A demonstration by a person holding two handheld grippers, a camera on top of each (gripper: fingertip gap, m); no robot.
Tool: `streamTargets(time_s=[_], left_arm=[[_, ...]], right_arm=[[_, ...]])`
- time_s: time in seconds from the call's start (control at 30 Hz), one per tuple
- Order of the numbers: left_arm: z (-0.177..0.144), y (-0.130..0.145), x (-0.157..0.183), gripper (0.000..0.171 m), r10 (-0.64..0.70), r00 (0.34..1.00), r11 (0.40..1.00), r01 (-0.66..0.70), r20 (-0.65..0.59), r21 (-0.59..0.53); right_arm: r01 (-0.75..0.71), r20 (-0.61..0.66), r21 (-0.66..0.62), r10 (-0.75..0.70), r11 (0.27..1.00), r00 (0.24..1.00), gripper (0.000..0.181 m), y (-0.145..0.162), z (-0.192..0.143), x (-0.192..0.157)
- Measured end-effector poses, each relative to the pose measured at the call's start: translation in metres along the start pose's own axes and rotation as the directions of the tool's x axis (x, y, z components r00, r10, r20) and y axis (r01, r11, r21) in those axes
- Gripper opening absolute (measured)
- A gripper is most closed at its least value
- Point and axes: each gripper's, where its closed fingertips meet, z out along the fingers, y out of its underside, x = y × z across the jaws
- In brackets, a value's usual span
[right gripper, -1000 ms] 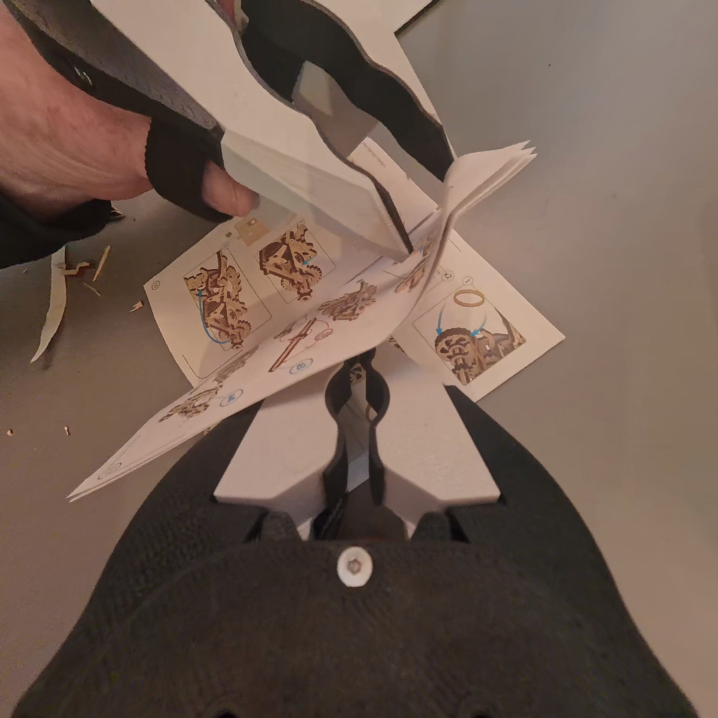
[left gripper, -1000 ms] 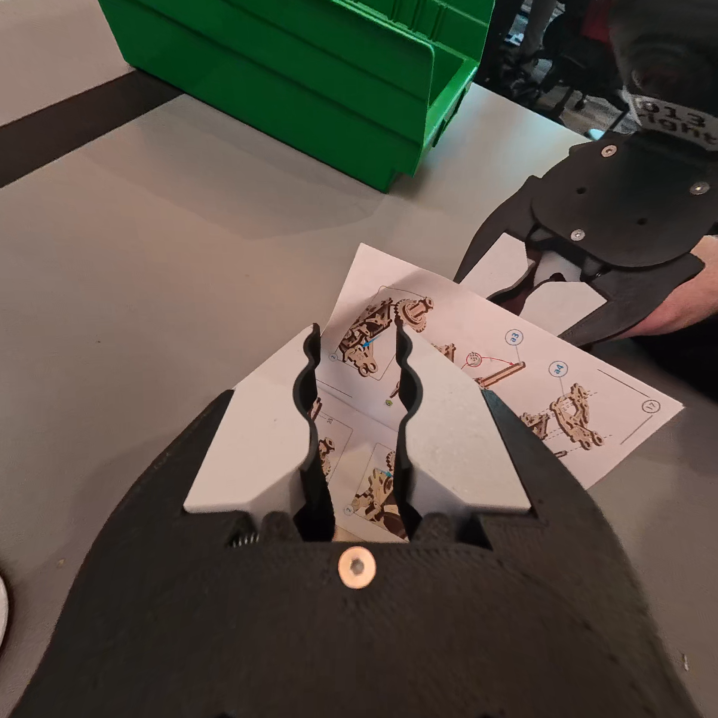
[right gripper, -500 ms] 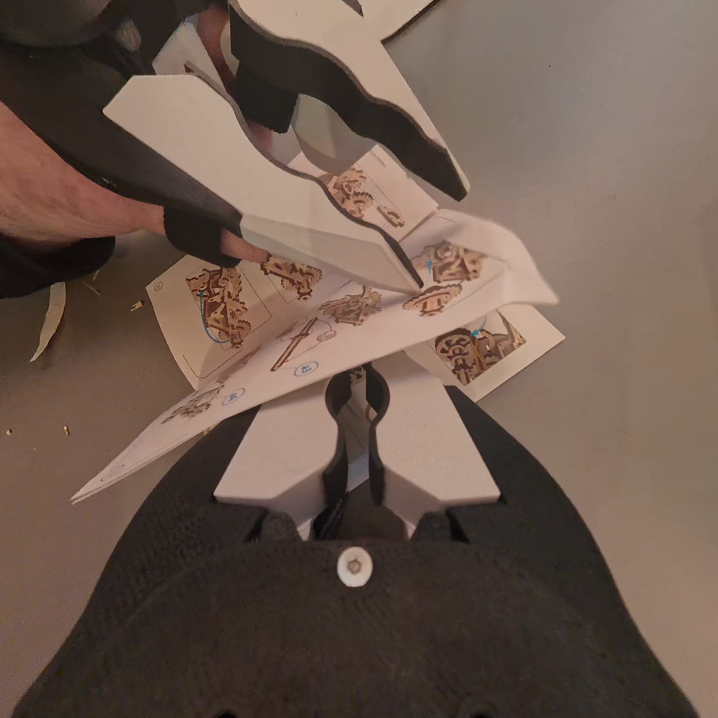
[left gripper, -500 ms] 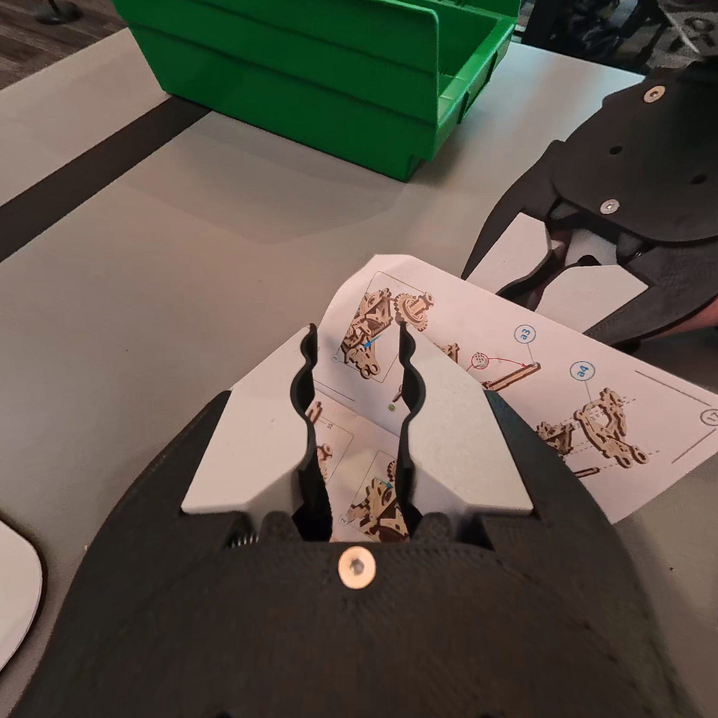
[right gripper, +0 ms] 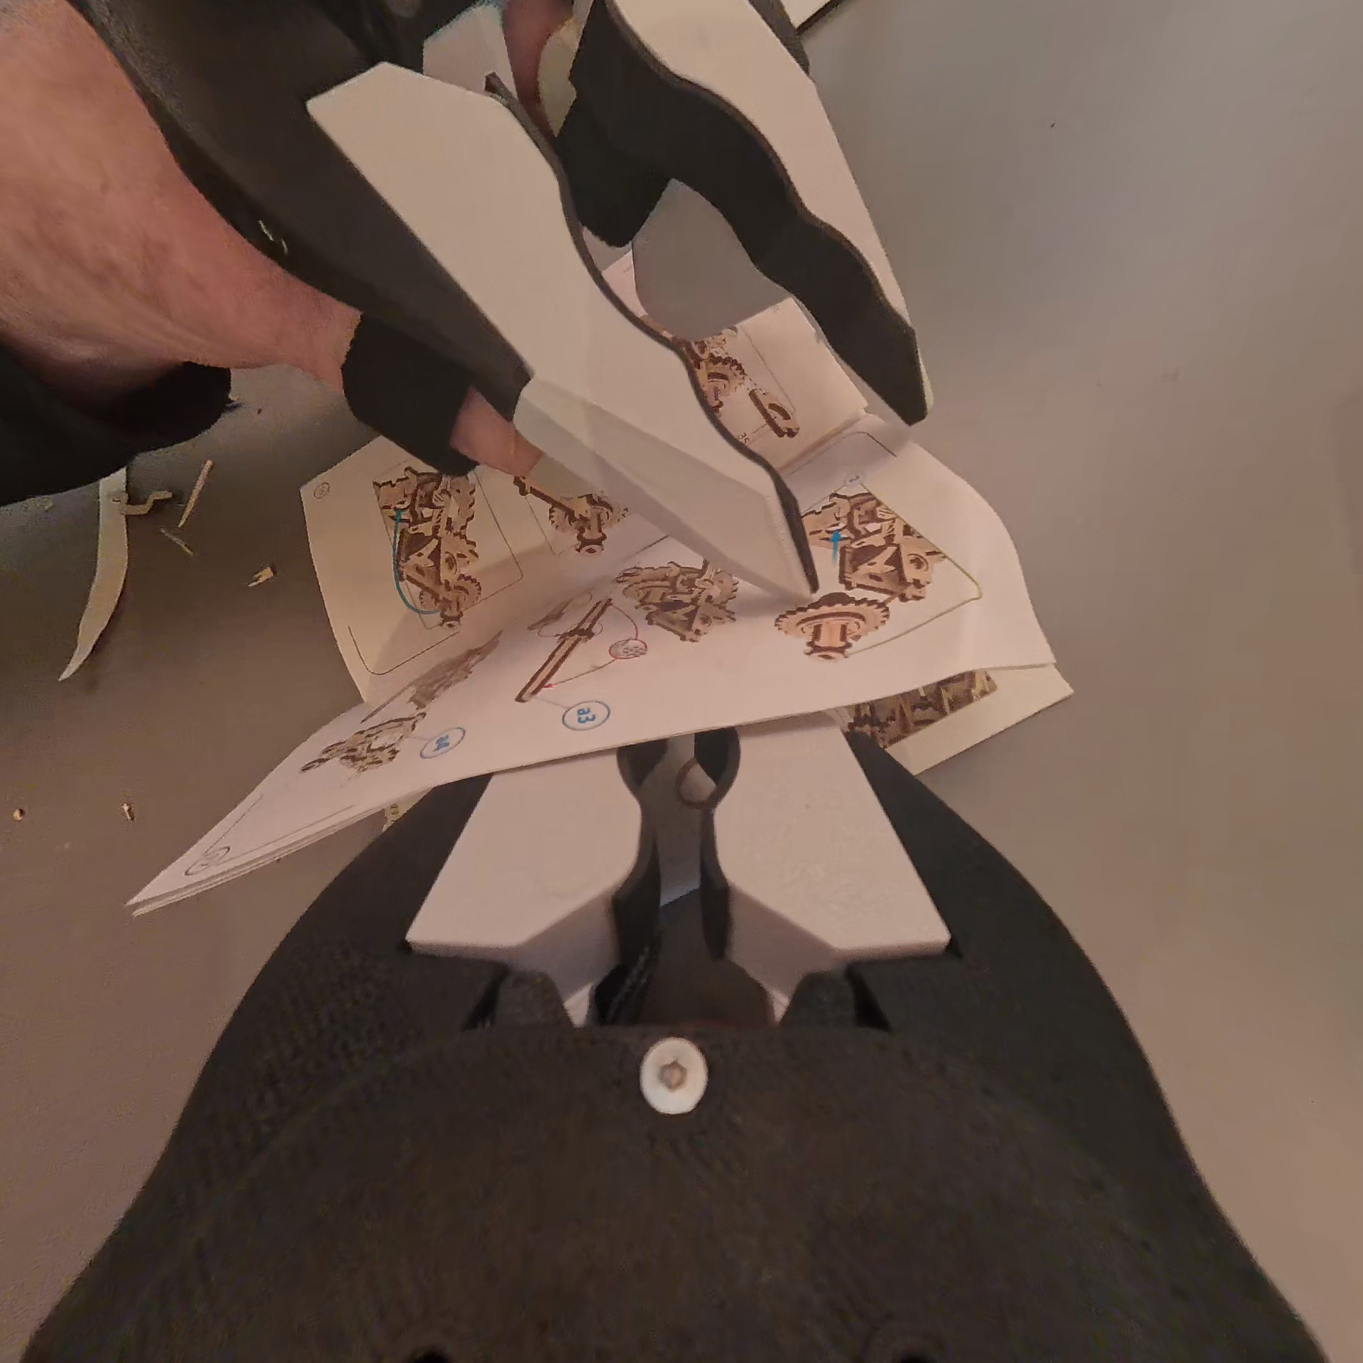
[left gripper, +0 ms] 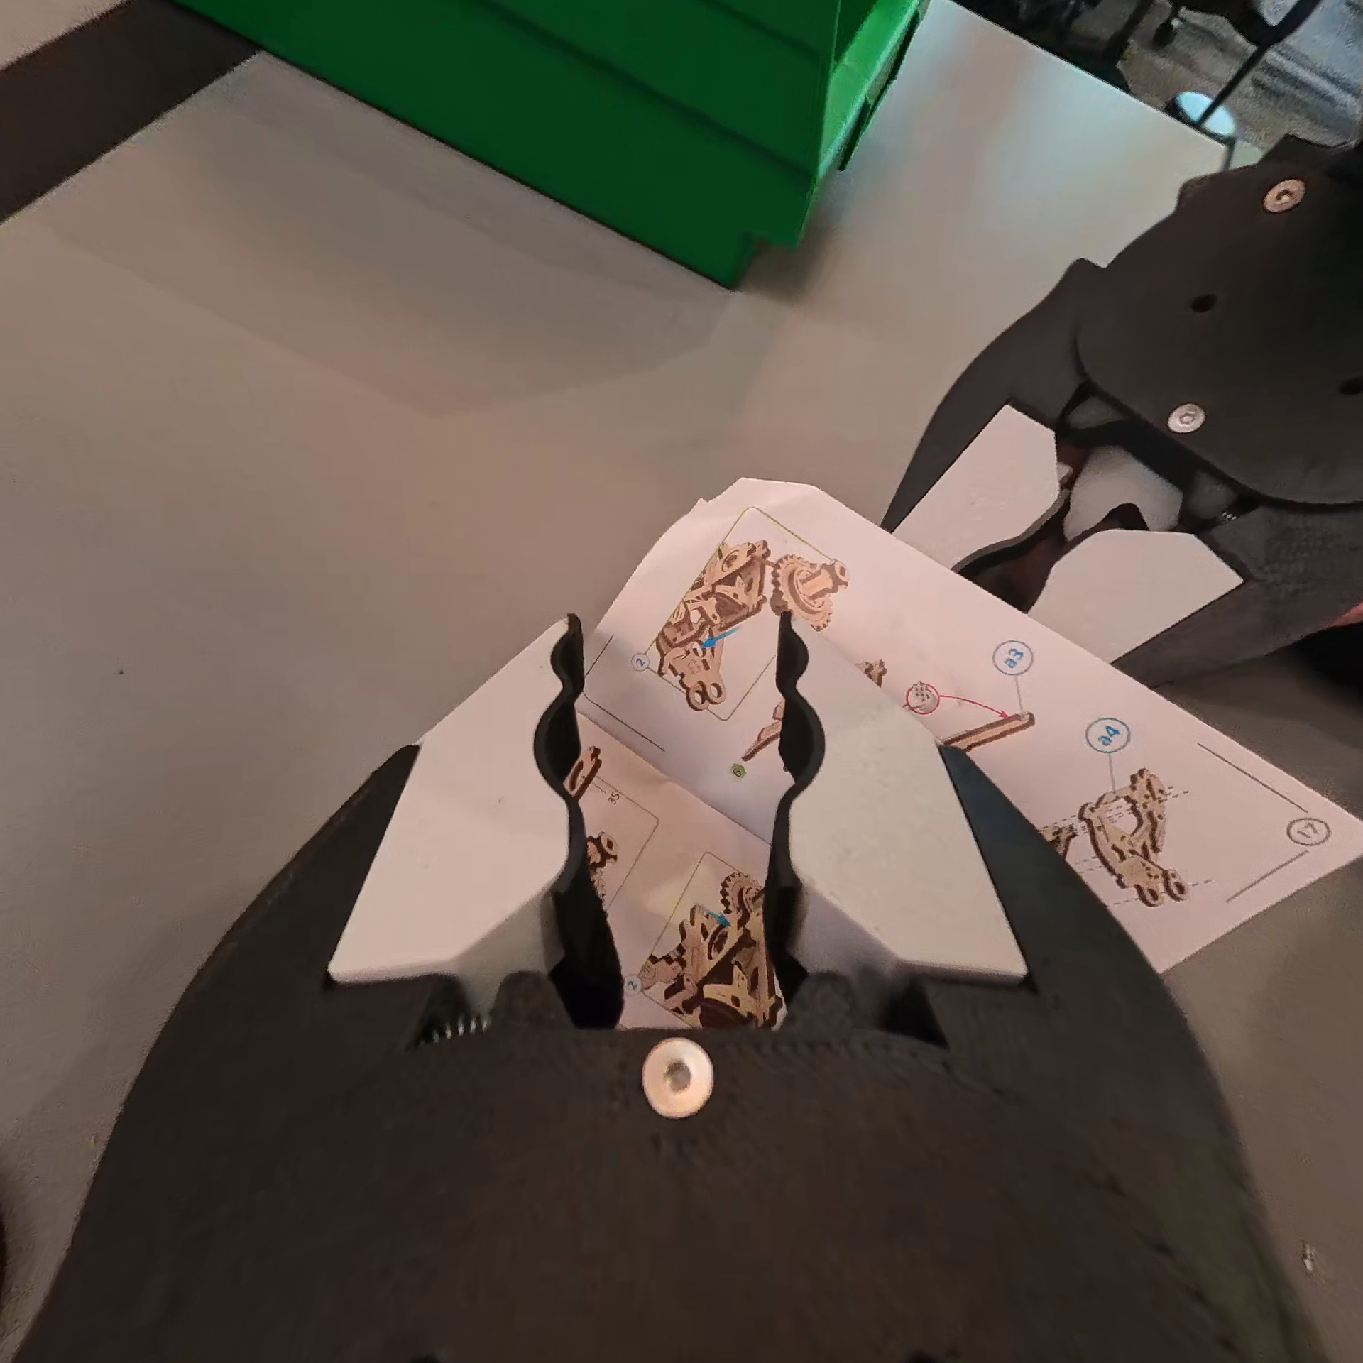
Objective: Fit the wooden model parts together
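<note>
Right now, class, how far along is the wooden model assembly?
Done: nothing fitted shows; only wood scraps lie on the table. In hand: the open left gripper touches a page of the instruction booklet; the right gripper sits under lifted pages. Left: all fitting.

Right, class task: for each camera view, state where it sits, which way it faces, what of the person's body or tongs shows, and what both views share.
Left wrist view: on the left tongs, facing forward and down over the table at the booklet, green bin beyond; own open jaws show, right tongs upper right.
Right wrist view: on the right tongs, facing the opposite way at the booklet; own jaws show, tips hidden under lifted pages; left tongs and hand opposite.
Shared: booklet, table, both tongs.
</note>
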Motion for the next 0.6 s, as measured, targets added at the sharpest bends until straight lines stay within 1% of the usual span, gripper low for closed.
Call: streamTargets(time_s=[0.27, 0.6], left_arm=[[0.0035, 0.0018, 0.0023, 0.048, 0.008, 1.0, 1.0, -0.008, -0.016, -0.011], [0.0029, 0.0018, 0.0024, 0.042, 0.013, 1.0, 1.0, -0.013, -0.011, 0.01]], right_arm=[[0.001, 0.003, -0.001, -0.001, 1.0, 1.0, 0.0, 0.0001, 0.0001, -0.0005], [0.002, 0.005, -0.001, -0.002, 1.0, 1.0, 0.0, 0.0003, 0.0002, -0.0008]])
